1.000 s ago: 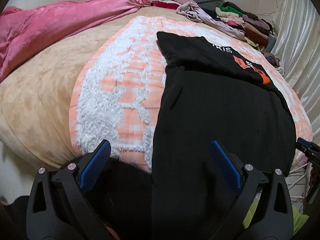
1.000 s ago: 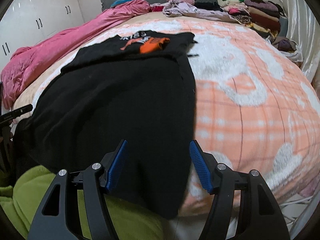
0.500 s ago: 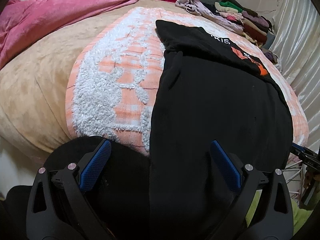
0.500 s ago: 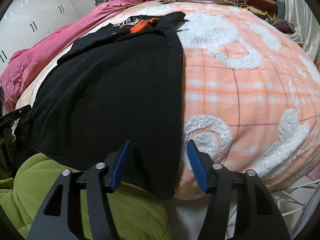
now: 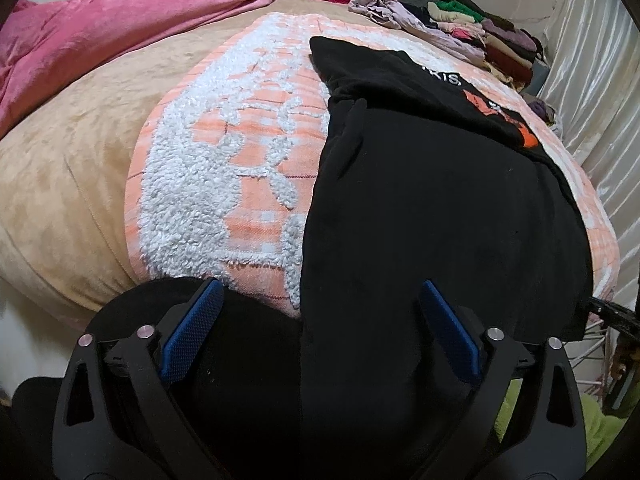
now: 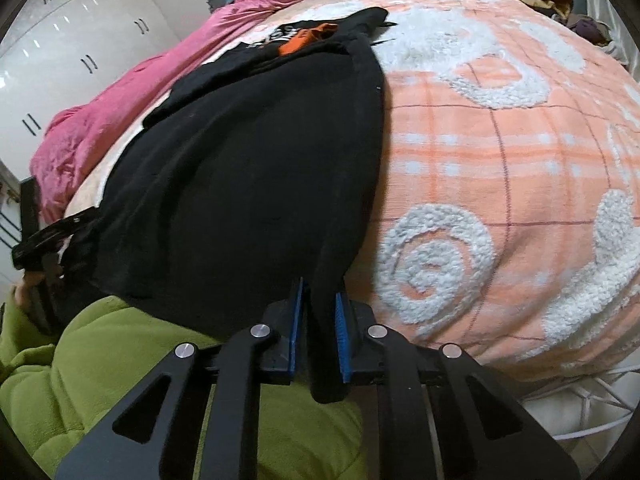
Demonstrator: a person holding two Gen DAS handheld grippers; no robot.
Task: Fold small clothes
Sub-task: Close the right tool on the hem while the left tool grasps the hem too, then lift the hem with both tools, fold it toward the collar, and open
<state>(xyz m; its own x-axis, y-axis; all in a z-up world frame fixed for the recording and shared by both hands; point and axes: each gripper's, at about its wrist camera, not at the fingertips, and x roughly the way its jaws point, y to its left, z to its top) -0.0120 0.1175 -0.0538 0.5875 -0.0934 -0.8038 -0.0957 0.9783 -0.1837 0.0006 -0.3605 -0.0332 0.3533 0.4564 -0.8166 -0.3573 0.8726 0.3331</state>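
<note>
A: Where is the black garment (image 5: pixel 432 200)?
B: Spread lengthwise on the orange-and-white blanket (image 5: pixel 224 168), its near end hanging over the blanket's near edge.
A: And the right gripper (image 6: pixel 318 328)?
B: Its jaws are closing, nearly together, with the garment's near corner pinched between the blue pads.
A: The left gripper (image 5: pixel 320 332)?
B: Jaws wide but starting to close, holding nothing; the garment's near edge lies between them, untouched.
</note>
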